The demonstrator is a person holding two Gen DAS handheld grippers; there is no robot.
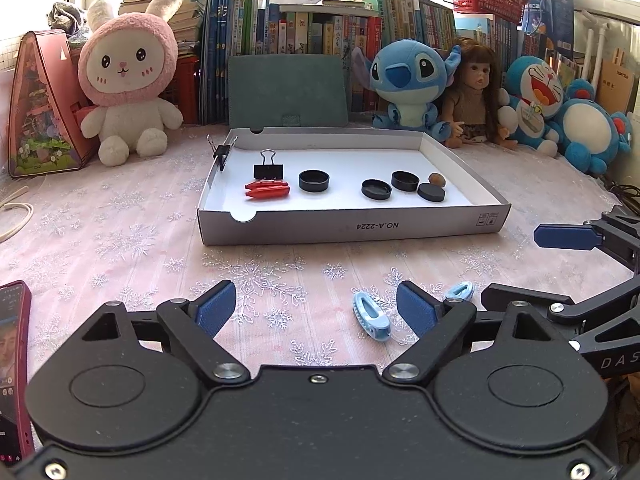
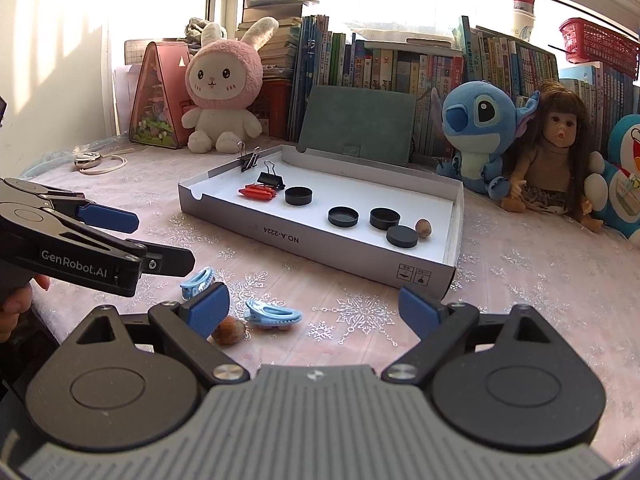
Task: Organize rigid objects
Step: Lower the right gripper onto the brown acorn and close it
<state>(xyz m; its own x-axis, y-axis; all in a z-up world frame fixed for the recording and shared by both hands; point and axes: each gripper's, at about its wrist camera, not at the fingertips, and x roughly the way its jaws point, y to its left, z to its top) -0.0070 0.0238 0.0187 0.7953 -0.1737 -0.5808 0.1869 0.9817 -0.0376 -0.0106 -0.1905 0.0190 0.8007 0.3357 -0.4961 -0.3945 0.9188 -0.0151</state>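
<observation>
On the surface [image 1: 120,232] the tray [image 1: 352,229] sits at twelve o'clock, holding a binder clip [image 1: 269,168] and pegs [image 1: 267,191] at its nine o'clock side, four caps [image 1: 314,181] across the middle, and a nut [image 1: 437,179] at three. Two clips [image 1: 371,316] lie before the tray, at six o'clock. Plush toys [image 1: 128,80] and books [image 1: 304,28] stand behind.

Both cameras sit low over the pink snowflake-patterned tablecloth [image 1: 120,216], each looking forward and somewhat downward between its own blue-padded fingers toward the row of books along the far edge. The left wrist view faces the shallow white cardboard tray [image 1: 352,226] almost squarely, near its front wall. The right wrist view stands further right and sees the same tray [image 2: 320,240] obliquely. Both views share the tray, the tablecloth and the plush toys, and each catches the other gripper at its side edge.
</observation>
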